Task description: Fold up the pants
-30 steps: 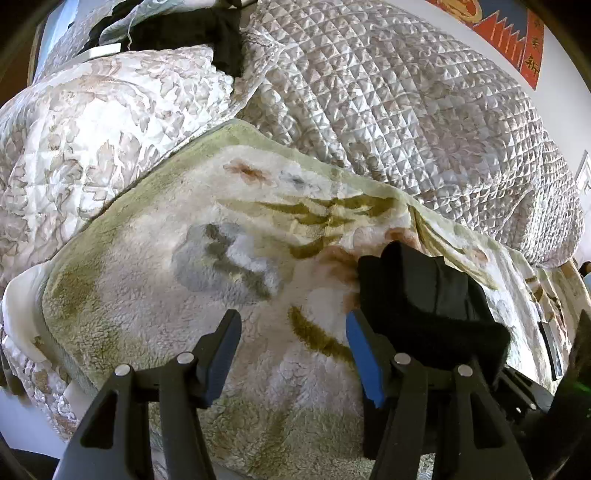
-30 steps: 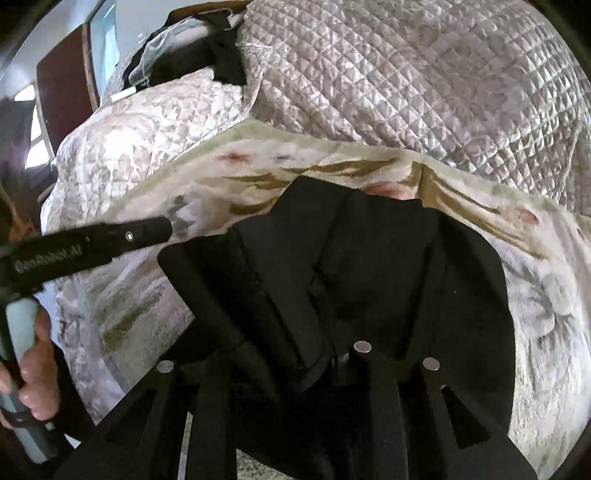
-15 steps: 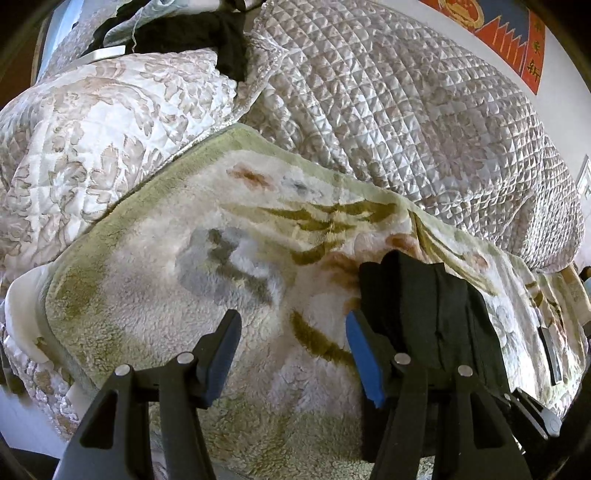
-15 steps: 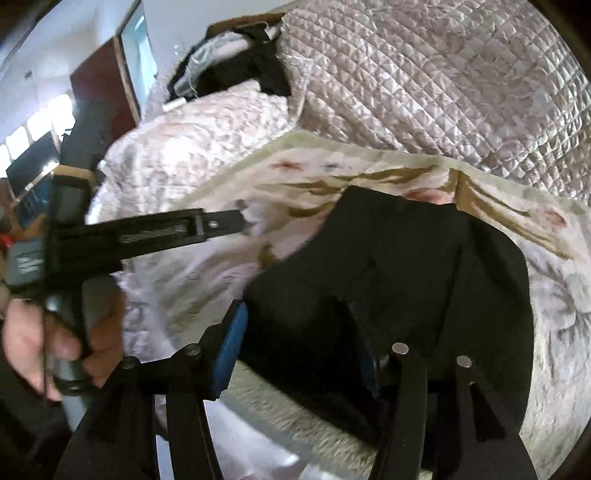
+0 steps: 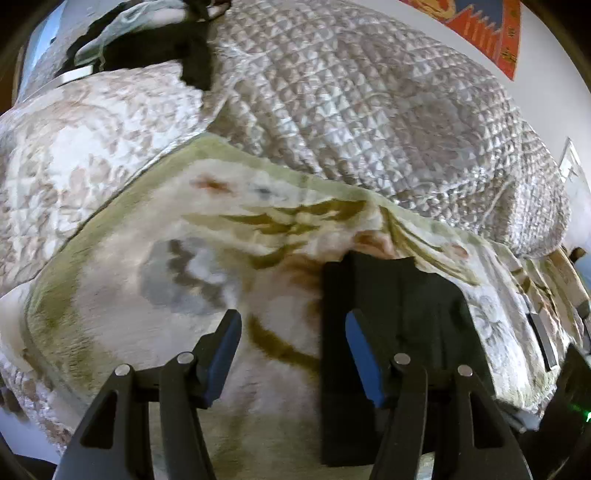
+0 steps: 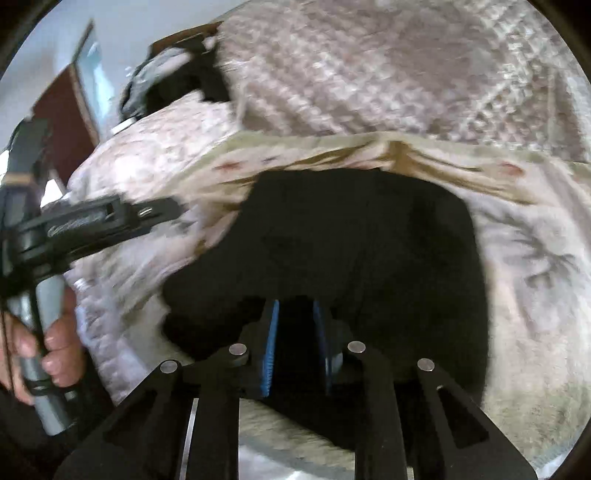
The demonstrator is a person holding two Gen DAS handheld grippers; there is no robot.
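Note:
The black pants [image 5: 399, 317] lie folded into a compact rectangle on the fleece blanket [image 5: 166, 280]; they also fill the middle of the right wrist view [image 6: 362, 243]. My left gripper [image 5: 291, 336] is open and empty, just left of the pants, its right finger at their left edge. My right gripper [image 6: 295, 328] has its blue pads nearly together at the near edge of the pants; whether cloth is pinched between them is hidden by the dark fabric and blur. The left gripper also shows in the right wrist view [image 6: 110, 221], held in a hand.
A quilted silver bedspread [image 5: 351, 110] is heaped behind the blanket. A floral quilt [image 5: 74, 140] lies at the left. Dark clothes [image 5: 155, 48] lie at the far back. A red wall hanging [image 5: 480, 22] is top right.
The right gripper opened half a second ago and let the pants drop flat, then narrowed to nearly closed at their near edge. The left gripper stayed open beside them.

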